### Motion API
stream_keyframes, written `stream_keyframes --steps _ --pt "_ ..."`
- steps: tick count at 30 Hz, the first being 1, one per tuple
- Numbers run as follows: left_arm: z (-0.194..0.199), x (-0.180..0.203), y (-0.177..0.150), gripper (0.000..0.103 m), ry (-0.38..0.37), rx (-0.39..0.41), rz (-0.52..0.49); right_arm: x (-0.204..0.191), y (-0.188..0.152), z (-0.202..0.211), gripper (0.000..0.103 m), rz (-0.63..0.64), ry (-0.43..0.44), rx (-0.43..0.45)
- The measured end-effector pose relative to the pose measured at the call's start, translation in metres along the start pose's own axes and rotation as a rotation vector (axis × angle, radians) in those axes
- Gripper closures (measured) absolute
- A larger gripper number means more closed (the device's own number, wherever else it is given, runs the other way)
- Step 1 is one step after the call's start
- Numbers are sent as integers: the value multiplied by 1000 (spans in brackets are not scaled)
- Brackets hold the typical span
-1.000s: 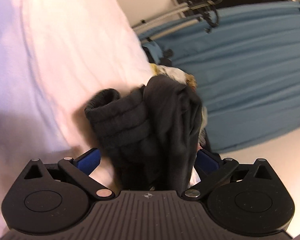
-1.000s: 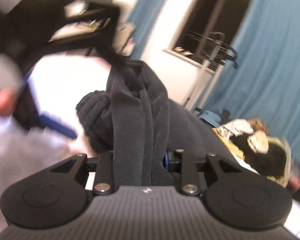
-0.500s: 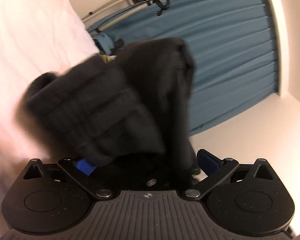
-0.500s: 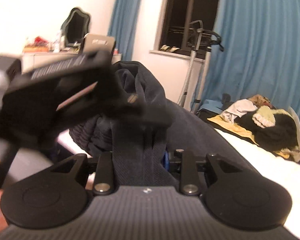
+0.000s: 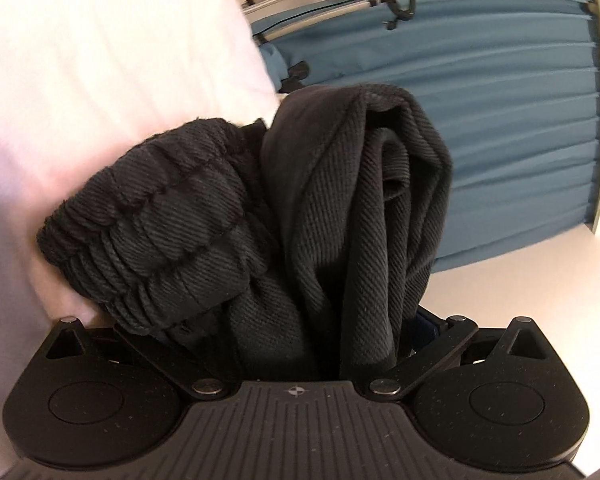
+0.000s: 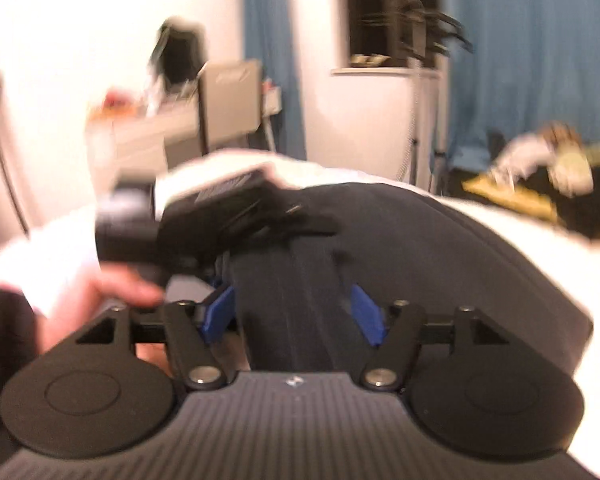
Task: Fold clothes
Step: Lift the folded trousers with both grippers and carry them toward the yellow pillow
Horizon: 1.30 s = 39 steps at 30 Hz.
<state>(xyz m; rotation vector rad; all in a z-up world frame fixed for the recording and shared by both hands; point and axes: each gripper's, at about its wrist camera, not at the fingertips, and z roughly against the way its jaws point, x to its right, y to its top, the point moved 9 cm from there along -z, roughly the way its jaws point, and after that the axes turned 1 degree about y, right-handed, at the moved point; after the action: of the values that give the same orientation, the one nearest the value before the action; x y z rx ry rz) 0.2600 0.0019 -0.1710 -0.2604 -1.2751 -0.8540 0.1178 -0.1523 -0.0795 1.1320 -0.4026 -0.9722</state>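
Since half a second ago, the right gripper (image 6: 292,308) is spreading its jaws, releasing the dark garment (image 6: 400,248) now lying across the white bed (image 6: 580,280). Left gripper (image 5: 320,344) jaws are clenching a bunched cuff. Folding is looking barely begun; blue curtains (image 6: 540,60) are hanging upper right.

Warm indoor light, blown-out whites, fisheye-bent edges, right view motion-blurred

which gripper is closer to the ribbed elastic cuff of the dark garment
Left. The ribbed cuff bunches right at the left gripper. The right gripper straddles a flatter stretch of the dark garment, no cuff visible there.
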Motion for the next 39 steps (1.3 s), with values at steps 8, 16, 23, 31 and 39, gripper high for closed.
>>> stream_keyframes --steps 8,16,23,31,39 --pt "-4 -14 3 32 137 -10 -7 176 -39 62 21 -754 -357 163" --pt "3 -19 -1 39 148 5 -27 174 -71 12 22 -878 -211 105" --pt "21 -3 -12 55 183 63 -176 168 -53 27 76 -810 -250 167" --pt "55 66 -27 60 121 125 -282 132 22 87 82 -596 -289 267" --pt "41 192 -84 59 -5 98 -394 174 67 225 82 -583 -334 377"
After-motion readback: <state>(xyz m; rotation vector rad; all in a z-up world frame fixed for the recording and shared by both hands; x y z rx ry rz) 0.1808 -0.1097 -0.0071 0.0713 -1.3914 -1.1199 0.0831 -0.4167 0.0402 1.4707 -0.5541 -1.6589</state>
